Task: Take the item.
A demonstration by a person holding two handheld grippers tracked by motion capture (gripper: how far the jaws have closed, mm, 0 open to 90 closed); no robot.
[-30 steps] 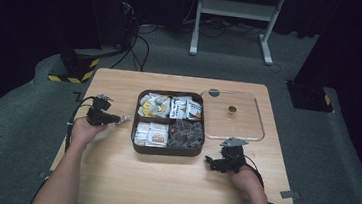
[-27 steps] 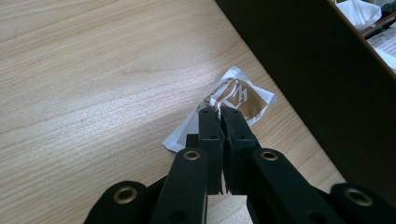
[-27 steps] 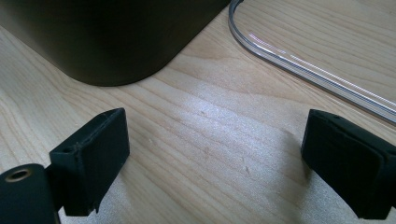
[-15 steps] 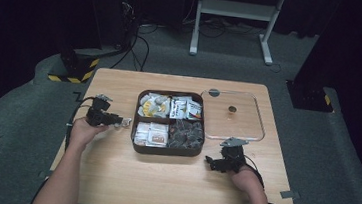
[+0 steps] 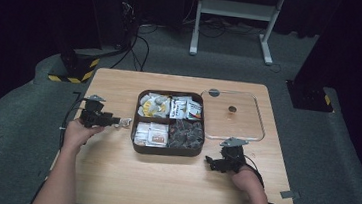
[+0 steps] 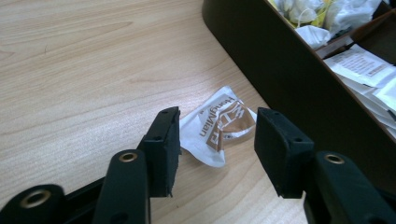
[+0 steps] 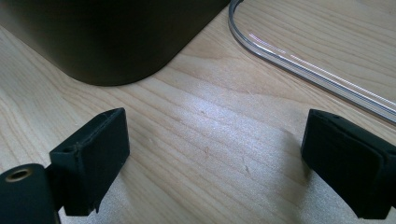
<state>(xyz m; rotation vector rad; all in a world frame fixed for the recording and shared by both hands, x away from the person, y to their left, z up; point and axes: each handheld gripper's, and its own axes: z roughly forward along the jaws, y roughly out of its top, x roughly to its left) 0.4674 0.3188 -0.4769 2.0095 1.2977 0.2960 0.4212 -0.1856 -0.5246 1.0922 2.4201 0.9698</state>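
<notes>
Where tray wall (image 6: 280,79) blocks sachet (image 6: 219,123): crumpled edge.

My right gripper (image 7: 215,163) reaches out low over a pale wooden table (image 7: 210,121), seen from the camera riding on it. My two black jaws rise from the bottom corners, one at the left edge and one at the right, standing wide apart with bare wood grain between them and nothing in their grasp. Ahead and to the left sits the rounded corner of a dark brown box (image 7: 116,37), its wall facing me. To the upper right, the curved rim of a clear lid (image 7: 299,63) lies flat on the wood, catching a line of light.
</notes>
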